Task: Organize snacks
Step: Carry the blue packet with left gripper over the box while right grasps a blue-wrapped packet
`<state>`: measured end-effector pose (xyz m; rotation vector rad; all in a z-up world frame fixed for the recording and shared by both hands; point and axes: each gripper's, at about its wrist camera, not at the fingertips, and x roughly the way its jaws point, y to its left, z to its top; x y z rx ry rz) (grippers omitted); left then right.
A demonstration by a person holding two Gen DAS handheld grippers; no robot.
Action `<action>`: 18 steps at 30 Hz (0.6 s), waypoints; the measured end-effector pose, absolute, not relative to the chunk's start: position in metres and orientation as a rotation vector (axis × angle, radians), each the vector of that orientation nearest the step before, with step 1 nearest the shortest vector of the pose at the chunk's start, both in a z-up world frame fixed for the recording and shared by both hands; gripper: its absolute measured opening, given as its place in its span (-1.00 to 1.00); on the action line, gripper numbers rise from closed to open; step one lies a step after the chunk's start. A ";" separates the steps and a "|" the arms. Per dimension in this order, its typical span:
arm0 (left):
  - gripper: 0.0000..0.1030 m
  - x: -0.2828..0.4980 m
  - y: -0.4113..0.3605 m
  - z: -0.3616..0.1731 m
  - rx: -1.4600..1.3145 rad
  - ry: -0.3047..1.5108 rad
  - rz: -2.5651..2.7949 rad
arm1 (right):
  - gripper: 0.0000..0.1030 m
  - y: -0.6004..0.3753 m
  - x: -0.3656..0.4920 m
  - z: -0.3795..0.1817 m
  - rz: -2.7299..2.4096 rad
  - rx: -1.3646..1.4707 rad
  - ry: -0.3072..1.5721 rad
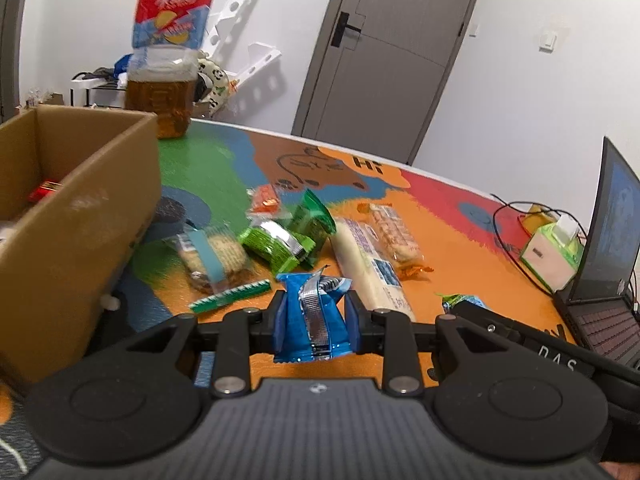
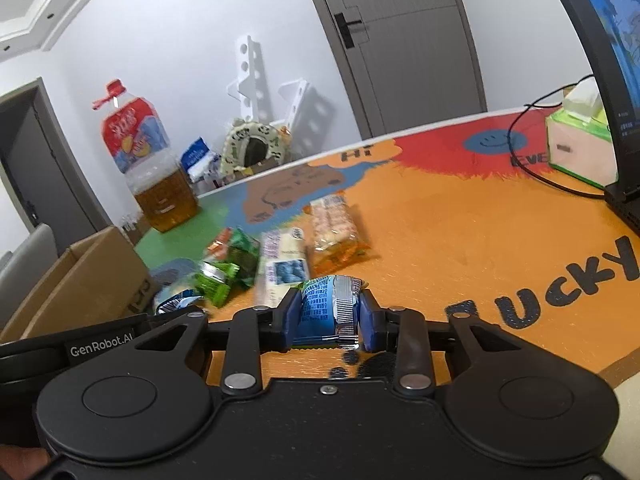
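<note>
Packets are pinched in both tools: the left gripper (image 1: 314,316) is closed on a blue foil packet (image 1: 310,318), the right gripper (image 2: 328,312) on a blue-green packet (image 2: 324,308), both just above the surface (image 2: 460,240). Carrying them to the cardboard box (image 1: 72,216) at the left likely calls for a steady lift over its near wall before letting go. Loose snacks, a green packet (image 1: 280,240) and a long white pack (image 1: 368,264), lie between; a big bottle (image 1: 168,60) stands behind the box, a laptop (image 1: 608,240) at the right.
</note>
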<state>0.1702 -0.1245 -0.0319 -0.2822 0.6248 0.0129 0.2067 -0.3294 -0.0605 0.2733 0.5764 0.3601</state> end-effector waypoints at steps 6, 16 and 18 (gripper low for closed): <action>-0.44 0.155 -0.108 -0.016 -0.293 0.581 0.040 | -0.38 -0.314 0.196 -0.050 0.410 0.274 0.546; -0.44 0.133 -0.079 0.013 -0.293 0.513 0.083 | -0.38 -0.279 0.188 -0.029 0.495 0.283 0.505; -0.44 0.127 -0.071 0.018 -0.285 0.490 0.096 | -0.38 -0.269 0.186 -0.026 0.512 0.271 0.496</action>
